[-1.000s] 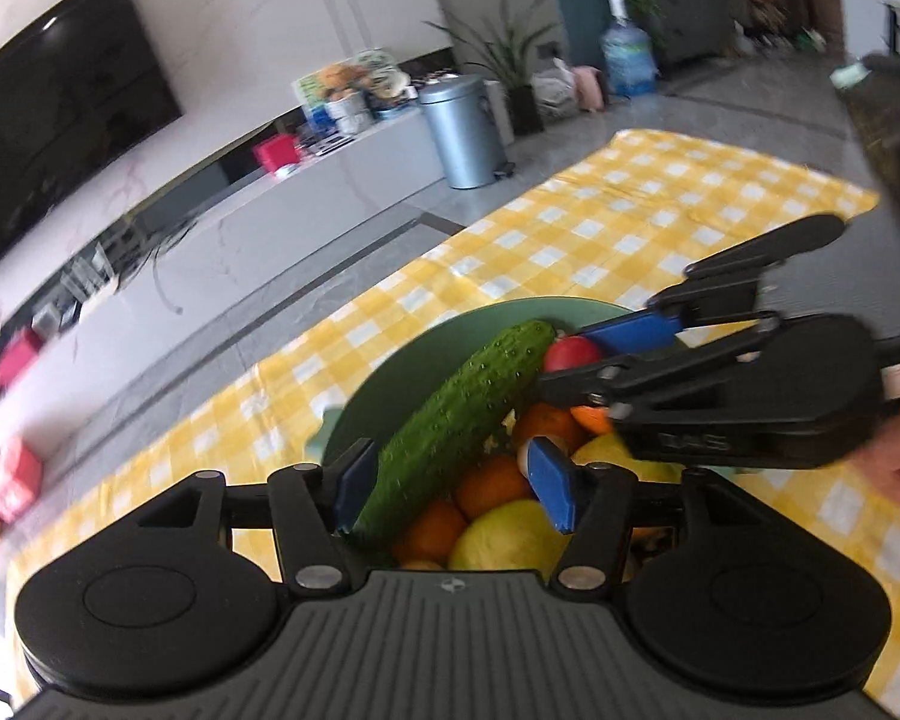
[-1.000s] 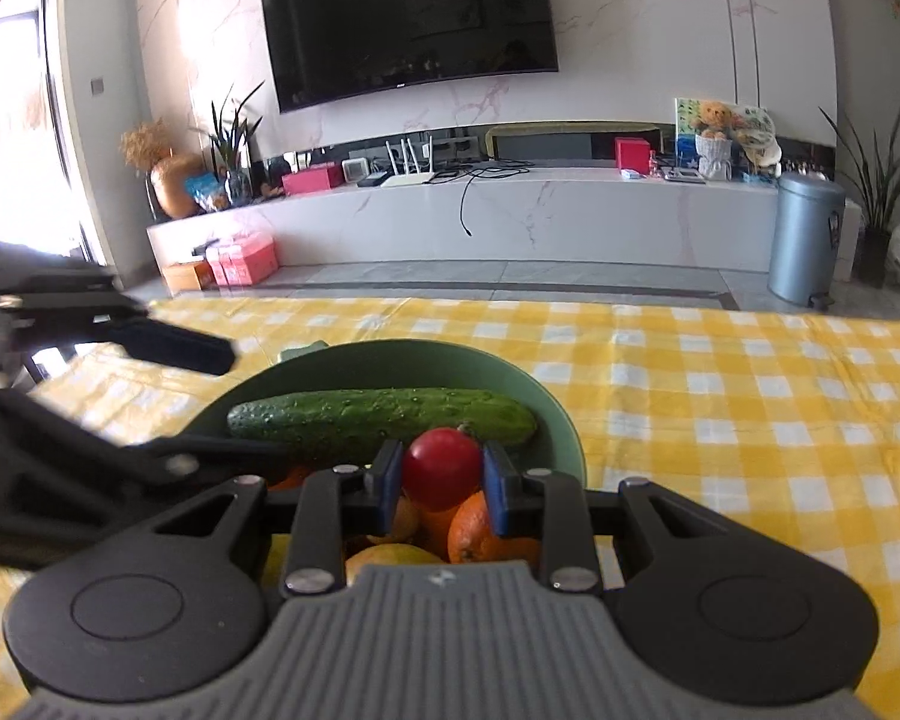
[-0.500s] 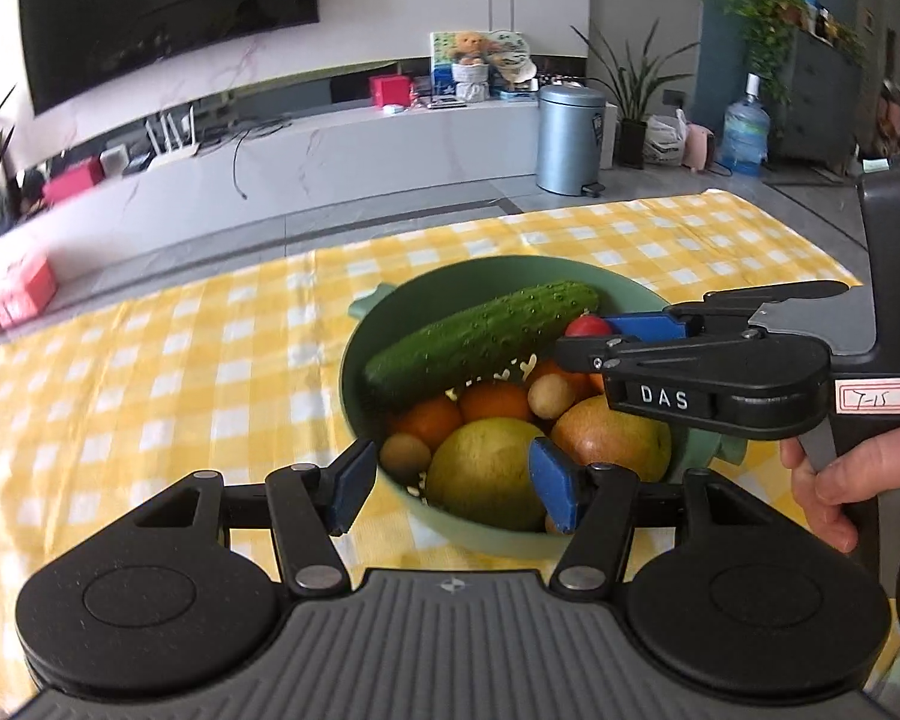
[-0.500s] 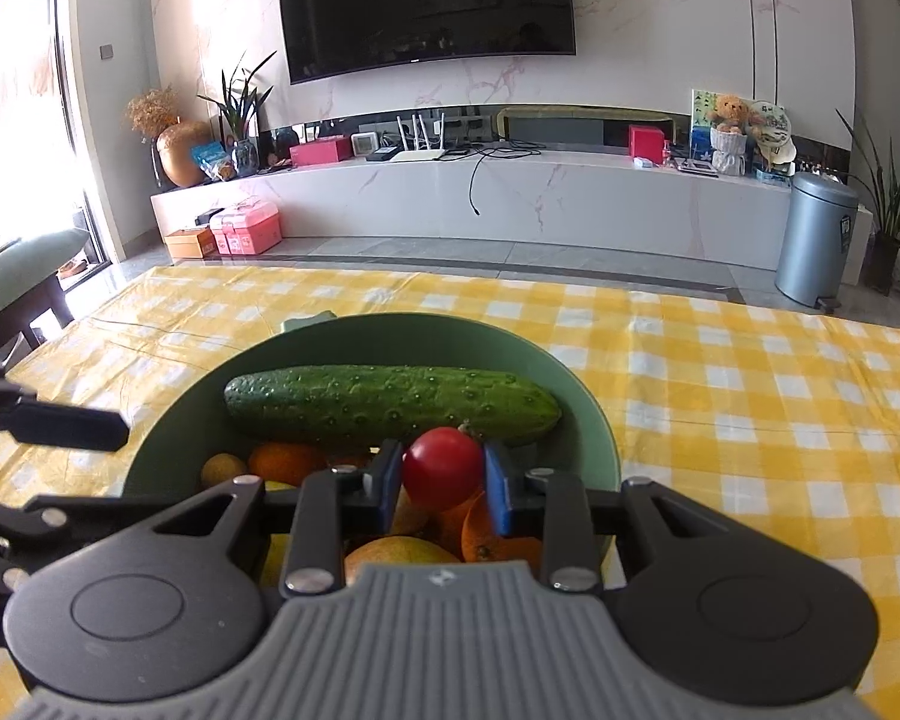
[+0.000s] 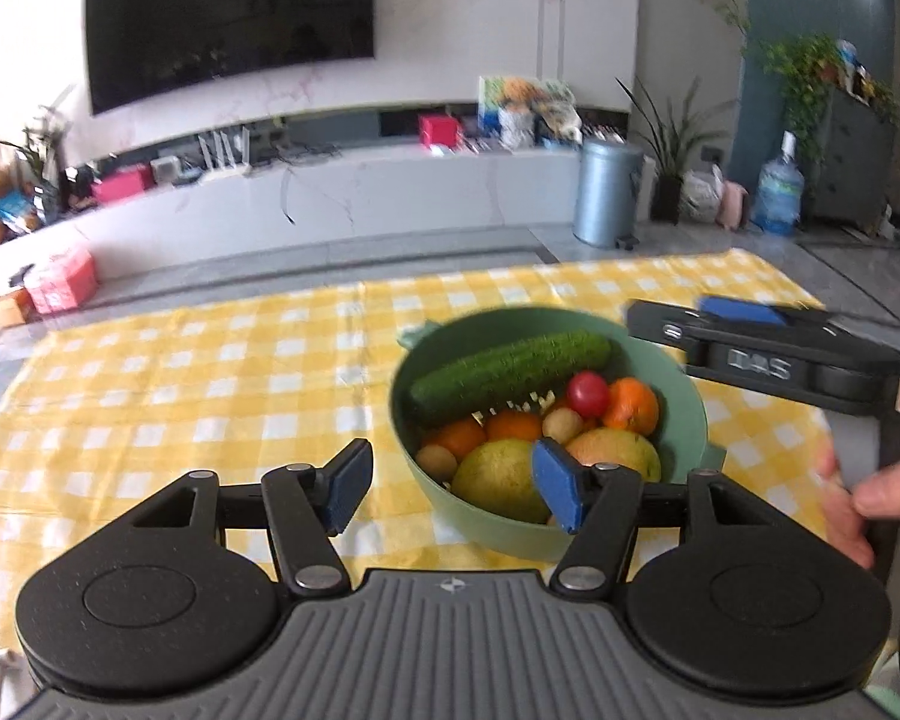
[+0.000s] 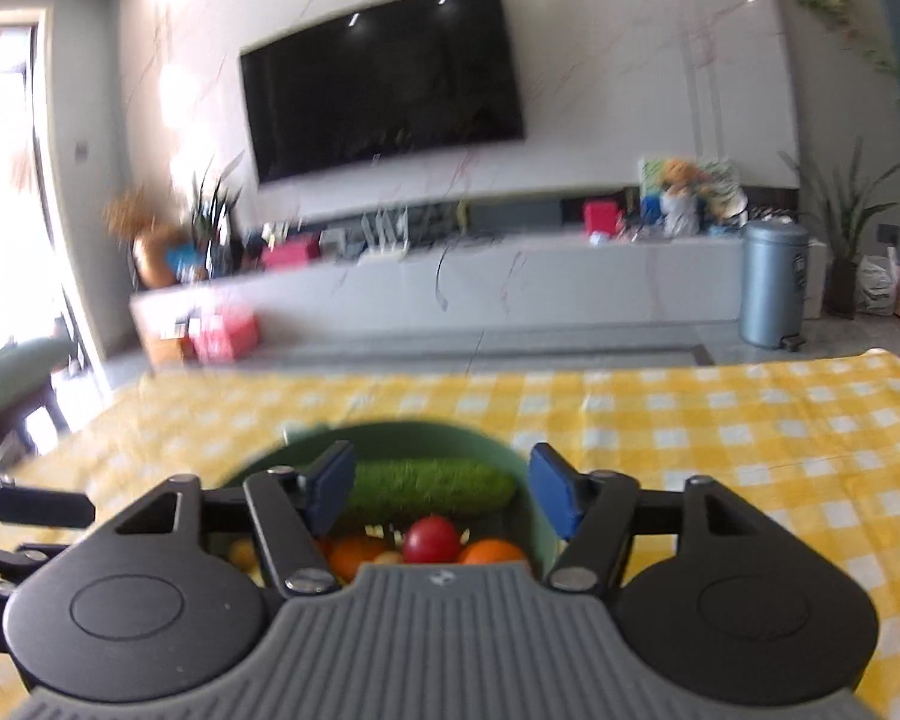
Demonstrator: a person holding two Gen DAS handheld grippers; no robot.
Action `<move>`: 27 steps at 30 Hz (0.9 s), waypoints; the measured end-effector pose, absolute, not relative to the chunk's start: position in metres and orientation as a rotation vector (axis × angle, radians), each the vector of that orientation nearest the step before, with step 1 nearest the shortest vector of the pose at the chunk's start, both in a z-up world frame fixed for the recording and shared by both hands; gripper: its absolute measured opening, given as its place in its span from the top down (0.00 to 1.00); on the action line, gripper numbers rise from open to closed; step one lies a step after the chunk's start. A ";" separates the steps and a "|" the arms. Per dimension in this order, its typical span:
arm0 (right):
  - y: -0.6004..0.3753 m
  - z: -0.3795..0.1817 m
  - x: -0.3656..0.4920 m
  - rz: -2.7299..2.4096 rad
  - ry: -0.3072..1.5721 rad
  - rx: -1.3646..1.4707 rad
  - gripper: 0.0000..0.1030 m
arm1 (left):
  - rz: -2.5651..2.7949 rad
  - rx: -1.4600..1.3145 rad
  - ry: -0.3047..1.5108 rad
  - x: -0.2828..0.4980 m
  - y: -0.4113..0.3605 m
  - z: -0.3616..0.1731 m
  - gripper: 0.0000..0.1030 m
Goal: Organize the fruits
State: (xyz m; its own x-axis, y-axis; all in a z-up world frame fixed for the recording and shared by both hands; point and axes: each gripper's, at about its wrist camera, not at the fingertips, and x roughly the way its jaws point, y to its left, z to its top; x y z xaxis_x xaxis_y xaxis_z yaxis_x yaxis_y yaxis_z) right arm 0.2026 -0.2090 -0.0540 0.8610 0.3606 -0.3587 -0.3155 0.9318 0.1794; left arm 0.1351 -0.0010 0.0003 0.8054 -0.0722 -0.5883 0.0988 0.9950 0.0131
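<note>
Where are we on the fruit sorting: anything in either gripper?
The cucumber, cherry tomato, oranges and larger fruit lie in the green bowl. Nothing is in hand: left gripper and right gripper are open and empty. No fruit lies on the checked tablecloth.

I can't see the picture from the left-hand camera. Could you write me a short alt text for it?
A green bowl on a yellow checked tablecloth holds a cucumber, a small red tomato, oranges and larger yellow-green fruit. The left tongs hover open and empty in front of it; the right tongs reach in from the right. Behind is a living room with a wall television.
</note>
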 end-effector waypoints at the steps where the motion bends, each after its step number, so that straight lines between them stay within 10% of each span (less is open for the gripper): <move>1: -0.212 -0.051 0.195 0.345 0.386 0.131 0.37 | -0.077 0.039 0.608 0.130 -0.001 0.004 0.27; 27: -0.214 -0.044 0.027 0.200 0.399 0.064 0.16 | 0.022 0.107 0.539 0.054 -0.028 -0.019 0.17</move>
State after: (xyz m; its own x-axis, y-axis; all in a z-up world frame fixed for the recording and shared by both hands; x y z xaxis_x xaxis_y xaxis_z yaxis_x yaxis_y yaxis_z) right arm 0.0268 -0.2136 -0.0437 0.9021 0.2060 -0.3791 -0.1808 0.9783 0.1012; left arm 0.0538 -0.0284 -0.0193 0.8581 0.0485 -0.5112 0.0076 0.9942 0.1071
